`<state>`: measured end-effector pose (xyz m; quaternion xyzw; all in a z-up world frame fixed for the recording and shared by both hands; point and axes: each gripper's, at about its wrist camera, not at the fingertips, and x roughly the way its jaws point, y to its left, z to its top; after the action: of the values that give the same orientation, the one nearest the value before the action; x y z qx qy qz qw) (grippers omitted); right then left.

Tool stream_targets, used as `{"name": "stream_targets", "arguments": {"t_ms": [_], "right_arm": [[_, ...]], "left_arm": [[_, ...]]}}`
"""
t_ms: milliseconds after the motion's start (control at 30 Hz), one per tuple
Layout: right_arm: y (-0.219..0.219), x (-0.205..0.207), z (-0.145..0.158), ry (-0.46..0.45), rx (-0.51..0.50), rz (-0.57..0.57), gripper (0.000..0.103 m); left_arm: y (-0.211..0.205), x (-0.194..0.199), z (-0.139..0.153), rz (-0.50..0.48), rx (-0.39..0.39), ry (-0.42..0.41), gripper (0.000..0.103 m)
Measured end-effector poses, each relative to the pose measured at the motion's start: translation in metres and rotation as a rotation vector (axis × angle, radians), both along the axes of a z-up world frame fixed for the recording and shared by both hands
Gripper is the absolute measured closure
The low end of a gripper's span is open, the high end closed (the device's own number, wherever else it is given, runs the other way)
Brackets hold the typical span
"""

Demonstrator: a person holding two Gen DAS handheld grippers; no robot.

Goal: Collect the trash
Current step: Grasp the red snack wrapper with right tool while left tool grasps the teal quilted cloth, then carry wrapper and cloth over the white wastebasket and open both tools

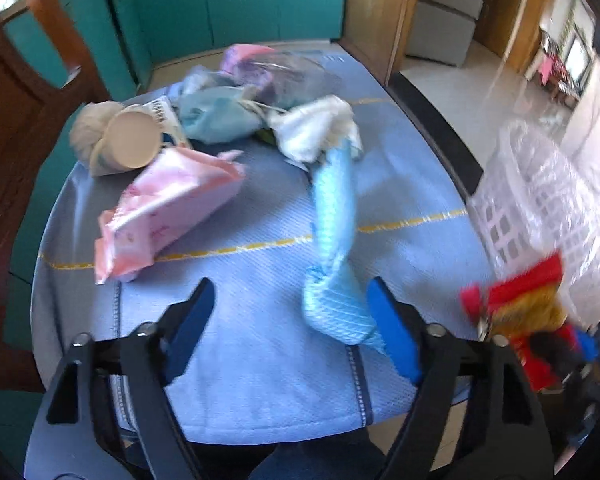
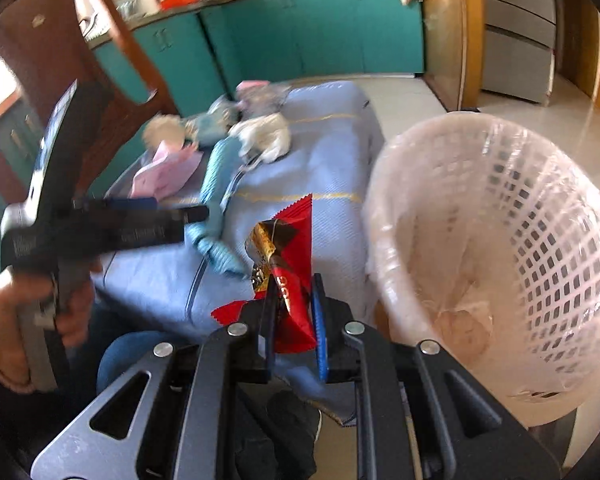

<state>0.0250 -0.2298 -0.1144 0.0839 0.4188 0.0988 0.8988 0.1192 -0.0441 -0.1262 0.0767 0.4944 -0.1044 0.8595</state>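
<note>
My right gripper is shut on a red snack wrapper, held just left of a white mesh basket with a clear liner. In the left wrist view the same wrapper shows blurred at the right, beside the basket. My left gripper is open over the table. The lower end of a twisted light-blue cloth lies between its jaws, close to the right finger; the left finger stands apart from it. From the right wrist view, a hand holds the left gripper above the blue cloth.
On the blue tablecloth lie a pink tissue pack, a tipped paper cup, a crumpled white tissue, a pale-blue bundle and a clear bag. A wooden chair stands left; teal cabinets behind.
</note>
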Motion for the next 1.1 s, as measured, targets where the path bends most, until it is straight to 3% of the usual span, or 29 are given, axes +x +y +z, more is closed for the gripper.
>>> {"name": "stream_targets", "arguments": {"t_ms": [100,167,267,433,600,767,900,1100], "right_arm": [[-0.004,0.002,-0.003,-0.001,0.004,-0.023,0.087],[-0.001,0.003,-0.006,-0.001,-0.001,-0.025,0.087],[0.005,0.008,-0.007,0.000,-0.005,-0.023,0.087],[0.010,0.011,-0.001,-0.018,-0.017,-0.021,0.087],[-0.002,0.006,0.023,-0.093,-0.045,-0.057,0.087],[-0.050,-0.004,0.047,-0.155,-0.111,-0.202,0.087],[-0.095,-0.008,0.046,-0.128,-0.166,-0.338,0.087],[-0.127,0.005,0.013,-0.013,-0.201,-0.380,0.087]], "left_arm": [[-0.013,-0.002,-0.010,-0.042,0.021,0.032,0.049],[-0.019,-0.002,-0.017,-0.062,0.028,0.056,0.067],[-0.022,-0.005,-0.018,-0.070,0.032,0.041,0.071],[-0.014,-0.009,-0.006,-0.049,-0.005,0.006,0.074],[-0.004,-0.016,0.031,-0.017,-0.032,-0.095,0.074],[-0.023,-0.019,0.064,-0.060,-0.070,-0.180,0.074],[-0.059,-0.017,0.073,-0.138,-0.111,-0.176,0.074],[-0.114,-0.016,0.068,-0.255,-0.178,-0.135,0.074]]}}
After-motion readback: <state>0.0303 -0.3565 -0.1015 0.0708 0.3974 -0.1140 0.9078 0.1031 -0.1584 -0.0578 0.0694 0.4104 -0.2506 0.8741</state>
